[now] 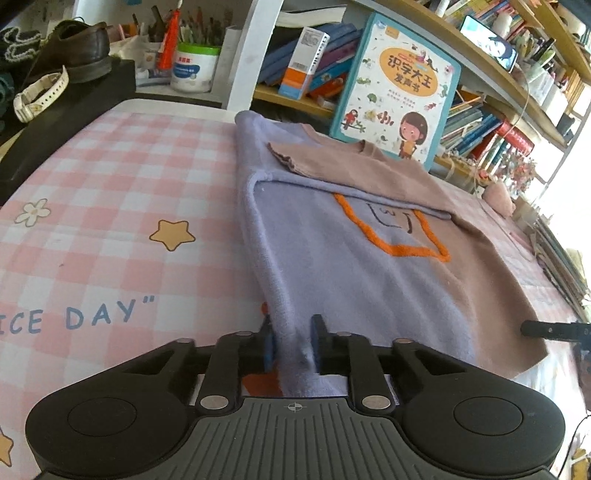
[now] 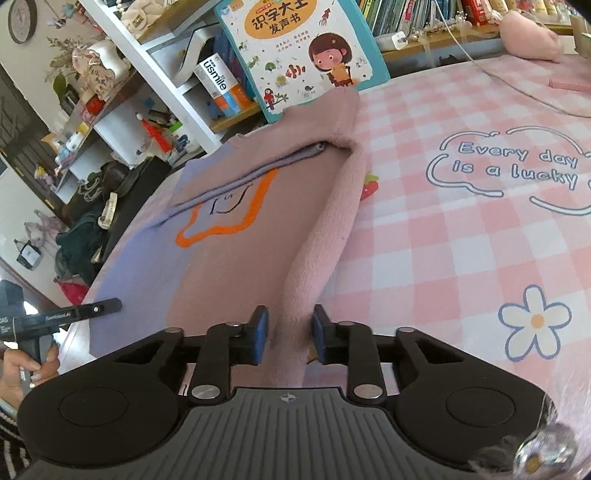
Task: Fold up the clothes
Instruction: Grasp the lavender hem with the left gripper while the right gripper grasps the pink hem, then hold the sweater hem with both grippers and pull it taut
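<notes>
A lilac and dusty-pink sweater [image 1: 351, 280] with an orange outline motif lies on a pink checked sheet, sleeves folded across its chest. My left gripper [image 1: 291, 343] is shut on the sweater's lilac left hem edge, which rises into the jaws. In the right wrist view the same sweater [image 2: 221, 258] lies to the left, and my right gripper [image 2: 288, 338] is shut on its pink right edge, lifted as a ridge. The right gripper's tip [image 1: 546, 328] shows at the far right of the left wrist view. The left gripper [image 2: 66, 314] shows at the left of the right wrist view.
The pink checked sheet [image 1: 110, 229] covers the surface. A children's book [image 1: 399, 92] leans on bookshelves just behind the sweater. A black box [image 1: 74, 110] with a shoe and a watch stands at the back left. A pink plush [image 2: 532, 33] lies at the back right.
</notes>
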The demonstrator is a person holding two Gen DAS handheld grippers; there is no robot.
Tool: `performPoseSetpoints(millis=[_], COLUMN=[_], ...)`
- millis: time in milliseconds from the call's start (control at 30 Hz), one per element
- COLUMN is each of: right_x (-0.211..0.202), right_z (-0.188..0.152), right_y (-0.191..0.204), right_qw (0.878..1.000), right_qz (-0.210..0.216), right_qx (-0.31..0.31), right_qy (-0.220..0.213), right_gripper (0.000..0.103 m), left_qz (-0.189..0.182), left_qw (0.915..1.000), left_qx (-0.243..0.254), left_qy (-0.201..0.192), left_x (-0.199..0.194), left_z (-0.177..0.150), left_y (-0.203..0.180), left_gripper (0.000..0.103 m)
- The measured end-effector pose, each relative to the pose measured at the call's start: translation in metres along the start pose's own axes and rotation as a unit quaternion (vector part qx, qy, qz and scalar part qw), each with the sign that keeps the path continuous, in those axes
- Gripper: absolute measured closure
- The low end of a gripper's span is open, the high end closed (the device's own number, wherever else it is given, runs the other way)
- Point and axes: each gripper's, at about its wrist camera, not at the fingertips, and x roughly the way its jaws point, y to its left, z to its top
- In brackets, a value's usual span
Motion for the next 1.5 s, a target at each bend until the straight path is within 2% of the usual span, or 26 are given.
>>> performPoseSetpoints(millis=[100, 333, 600, 867, 1067, 1500], right_x=[-0.003, -0.012, -0.028, -0.052, -0.051, -0.045], right_z=[-0.001, 0.0, -0.016, -0.036, -0.045, -0.05], right_y=[0.002, 0.008, 0.01, 0.007, 0.002, -0.005], right_qw=[1.0, 1.0, 1.0, 0.999, 0.999, 0.998], right_qz=[0.004, 0.003, 0.001, -0.013, -0.013, 0.023], right_qx=[-0.001, -0.009, 0.007, 0.026, 0.039, 0.065], right_qy=[-0.009, -0.027, -0.026, -0.018, -0.008, 0.005], right_gripper=[0.092, 0.093, 0.094, 0.094, 0.094, 0.09], left_qz=[0.001, -0.002, -0.01, -0.026, -0.027, -0.031], left_qw=[0.9999, 1.0, 0.9999, 0.9993, 0.9992, 0.999], left_qx=[-0.01, 0.006, -0.004, 0.015, 0.004, 0.002], left_qy=[-0.001, -0.008, 0.006, 0.024, 0.029, 0.032], left_x=[0.0, -0.006, -0.018, -0.037, -0.038, -0.04], left_z=[0.0, 0.0, -0.012, -0.028, -0.034, -0.036], left_y=[0.002, -0.005, 0.001, -0.007, -0.004, -0.004], left_gripper=[0.095, 0.095, 0.096, 0.096, 0.096, 0.094])
